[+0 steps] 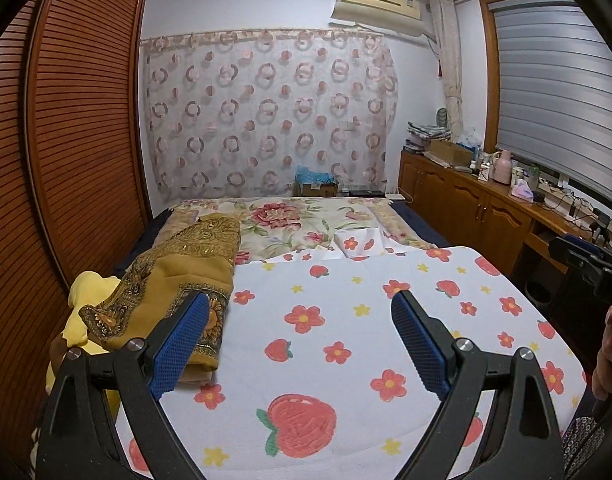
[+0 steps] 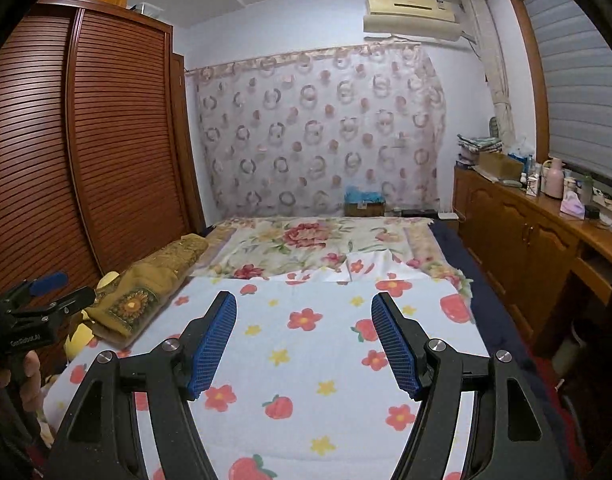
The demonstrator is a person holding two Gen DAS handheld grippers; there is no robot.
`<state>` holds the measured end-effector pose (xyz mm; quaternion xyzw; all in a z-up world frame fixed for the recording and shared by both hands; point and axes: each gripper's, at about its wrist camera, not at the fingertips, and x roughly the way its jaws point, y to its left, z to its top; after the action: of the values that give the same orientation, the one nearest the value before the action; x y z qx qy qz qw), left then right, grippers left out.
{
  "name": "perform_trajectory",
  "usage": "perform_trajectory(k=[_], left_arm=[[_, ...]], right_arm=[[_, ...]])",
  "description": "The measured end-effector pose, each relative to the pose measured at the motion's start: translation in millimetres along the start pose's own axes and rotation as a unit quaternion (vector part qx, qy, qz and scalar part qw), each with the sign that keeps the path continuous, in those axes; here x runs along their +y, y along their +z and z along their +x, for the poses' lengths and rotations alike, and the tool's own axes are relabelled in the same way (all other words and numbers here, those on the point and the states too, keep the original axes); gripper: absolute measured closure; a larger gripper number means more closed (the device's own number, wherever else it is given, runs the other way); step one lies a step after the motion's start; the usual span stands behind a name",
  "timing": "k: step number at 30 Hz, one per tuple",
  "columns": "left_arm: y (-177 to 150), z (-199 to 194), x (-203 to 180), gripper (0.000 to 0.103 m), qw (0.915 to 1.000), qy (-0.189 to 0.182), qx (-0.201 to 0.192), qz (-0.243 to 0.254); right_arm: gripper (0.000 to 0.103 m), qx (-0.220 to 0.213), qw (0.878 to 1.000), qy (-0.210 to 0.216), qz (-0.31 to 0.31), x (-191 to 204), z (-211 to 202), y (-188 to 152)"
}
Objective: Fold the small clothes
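A folded mustard-brown patterned cloth lies on the left side of the bed, partly over a yellow garment. My left gripper hovers open above the strawberry-print sheet, with nothing between its blue pads; its left pad hangs in front of the cloth's near edge. In the right wrist view my right gripper is also open and empty over the same sheet. The brown cloth and a bit of the yellow garment lie to its left, with the left gripper beside them.
A louvred wooden wardrobe runs along the bed's left side. A wooden cabinet with bottles and boxes stands on the right. A floral blanket covers the far end of the bed. A hand holds the right gripper at the frame's edge.
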<state>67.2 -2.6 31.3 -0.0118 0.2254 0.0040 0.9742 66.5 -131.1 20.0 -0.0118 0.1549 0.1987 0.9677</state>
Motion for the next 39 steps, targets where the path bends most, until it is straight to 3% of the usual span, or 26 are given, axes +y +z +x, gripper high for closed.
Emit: perform_trajectory(k=[39], left_arm=[[1.6, -2.0, 0.6, 0.010, 1.0000, 0.001, -0.003, 0.002]], right_arm=[[0.031, -0.006, 1.000, 0.001, 0.004, -22.5, -4.6, 4.0]])
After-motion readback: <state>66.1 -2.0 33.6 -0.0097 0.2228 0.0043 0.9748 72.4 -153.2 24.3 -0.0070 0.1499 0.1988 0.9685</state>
